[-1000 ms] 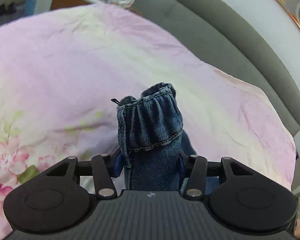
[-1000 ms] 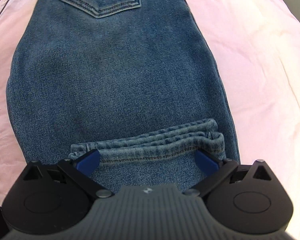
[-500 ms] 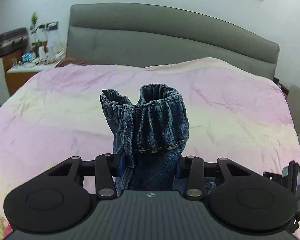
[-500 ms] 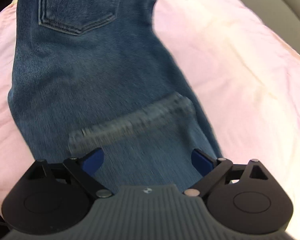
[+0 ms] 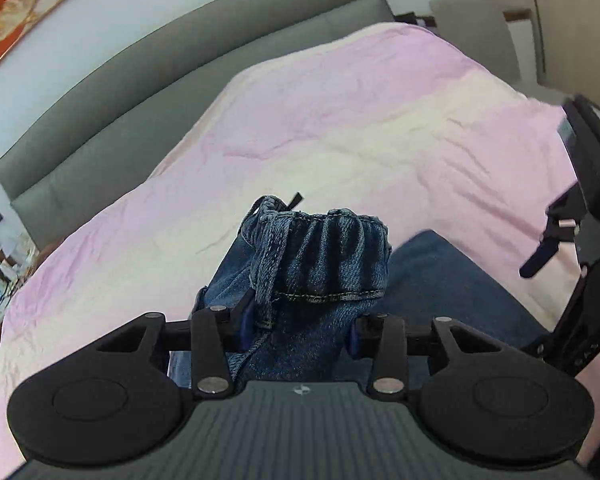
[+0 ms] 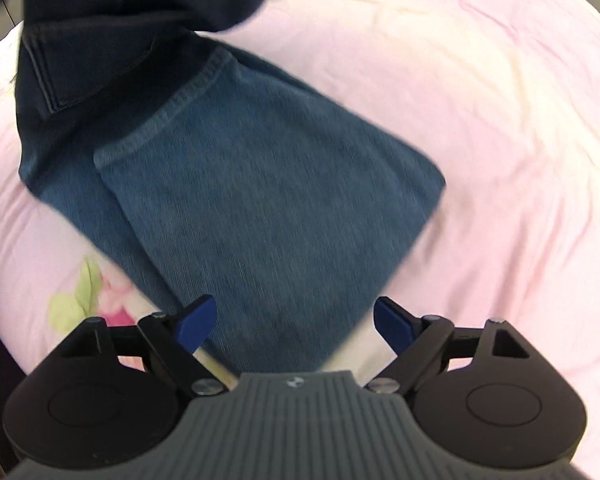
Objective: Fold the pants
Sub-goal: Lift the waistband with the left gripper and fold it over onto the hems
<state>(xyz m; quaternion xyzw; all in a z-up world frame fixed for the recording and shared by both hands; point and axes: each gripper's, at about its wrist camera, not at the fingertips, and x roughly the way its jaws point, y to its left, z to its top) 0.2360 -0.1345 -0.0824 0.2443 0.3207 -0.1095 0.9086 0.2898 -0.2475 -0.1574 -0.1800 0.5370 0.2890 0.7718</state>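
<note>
Left wrist view: my left gripper [image 5: 300,330] is clamped on the bunched waistband of the jeans [image 5: 320,256], jaws just tightened, carrying it over the folded part. Right gripper [image 6: 294,324] (jaws narrowing, nothing pinched) hovers above the folded leg on the bedspread [image 6: 500,120].

A home bedroom; bed [image 5: 340,128], padded headboard [image 5: 148,80], wall picture [image 5: 32,4].

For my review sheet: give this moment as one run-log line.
stage: mid-fold | left gripper: shut on jeans waistband | right gripper: open, closing, over the jeans | surface: pink bedspread
</note>
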